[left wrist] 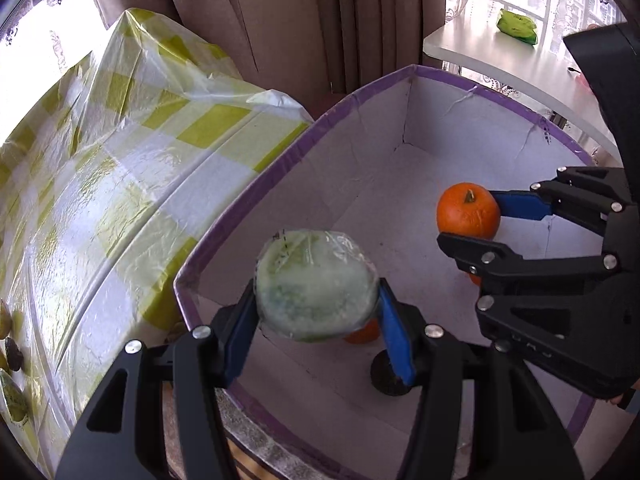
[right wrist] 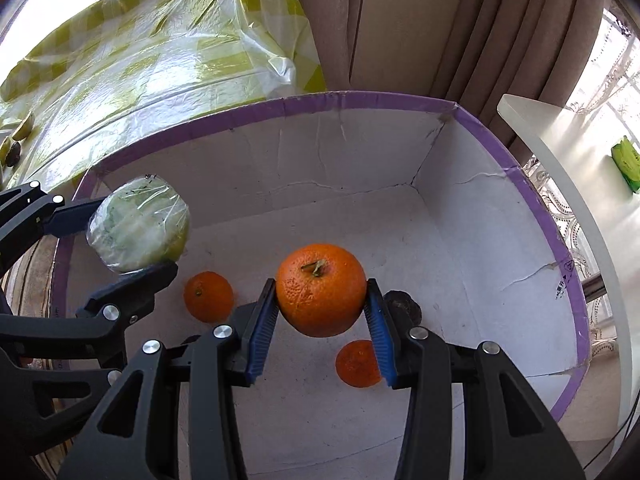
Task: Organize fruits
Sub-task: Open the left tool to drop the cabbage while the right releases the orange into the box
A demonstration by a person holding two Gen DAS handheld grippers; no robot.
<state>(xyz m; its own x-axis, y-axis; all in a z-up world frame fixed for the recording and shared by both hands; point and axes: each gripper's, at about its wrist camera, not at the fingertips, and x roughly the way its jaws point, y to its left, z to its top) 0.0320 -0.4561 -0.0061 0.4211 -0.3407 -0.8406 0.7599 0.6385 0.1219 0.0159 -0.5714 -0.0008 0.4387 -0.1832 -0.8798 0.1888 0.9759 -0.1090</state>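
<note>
Left gripper (left wrist: 316, 312) pinching a plastic-wrapped green fruit (left wrist: 316, 286) between blue pads, held above the near corner of the white box (right wrist: 520, 184) with purple rim. Right gripper (right wrist: 322, 320) clamped on a large orange (right wrist: 321, 290), stem up, over the box floor. On that floor: two smaller oranges (right wrist: 208, 297) (right wrist: 356, 364) and a dark fruit (right wrist: 404, 305). Beside the box, a checked table (left wrist: 132, 168) with more fruit (left wrist: 12, 354) at its edge.
</note>
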